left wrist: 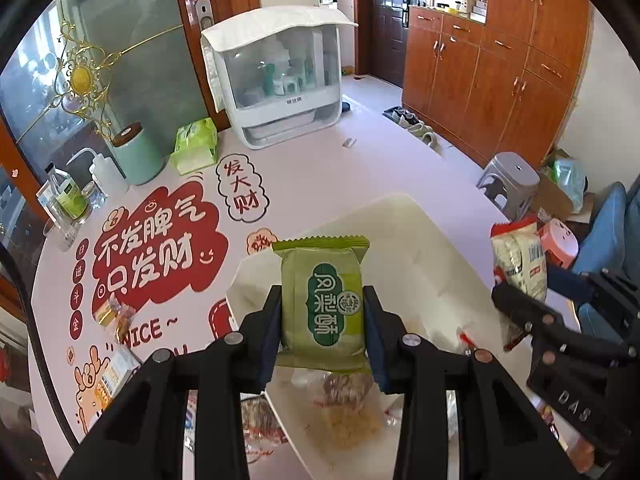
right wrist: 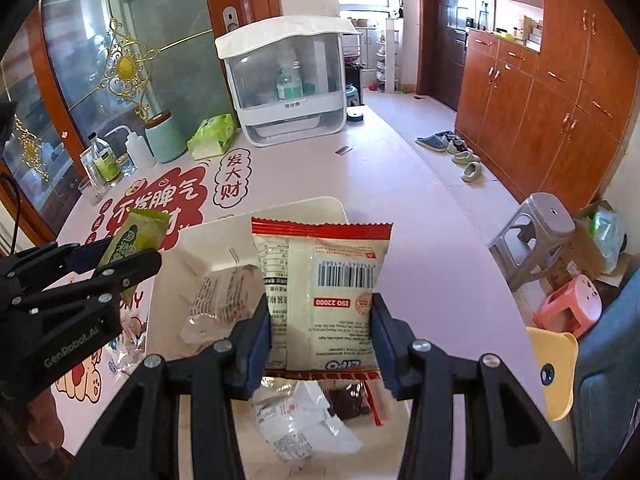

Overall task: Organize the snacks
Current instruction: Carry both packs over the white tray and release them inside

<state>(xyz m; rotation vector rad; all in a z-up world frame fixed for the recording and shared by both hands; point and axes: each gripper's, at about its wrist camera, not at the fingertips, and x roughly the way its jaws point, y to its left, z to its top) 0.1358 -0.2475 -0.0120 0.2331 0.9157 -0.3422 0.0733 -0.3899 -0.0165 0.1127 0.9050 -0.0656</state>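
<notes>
The left gripper point(left wrist: 323, 320) is clamping a green pastry packet point(left wrist: 322, 304) upright between its fingers, holding it above the white tray point(left wrist: 404, 232) sitting on the worktop point(left wrist: 304, 168). Beside it, the right gripper point(right wrist: 322, 340) is squeezing a red-and-white snack bag point(right wrist: 324, 296), barcode side facing the camera, over the same tray. Loose wrapped snacks point(right wrist: 296, 428) are lying in the tray beneath both packets. More small packets point(left wrist: 116, 320) are resting on the worktop near its left edge, while a dish cabinet point(left wrist: 276, 80) is standing at the far edge.
</notes>
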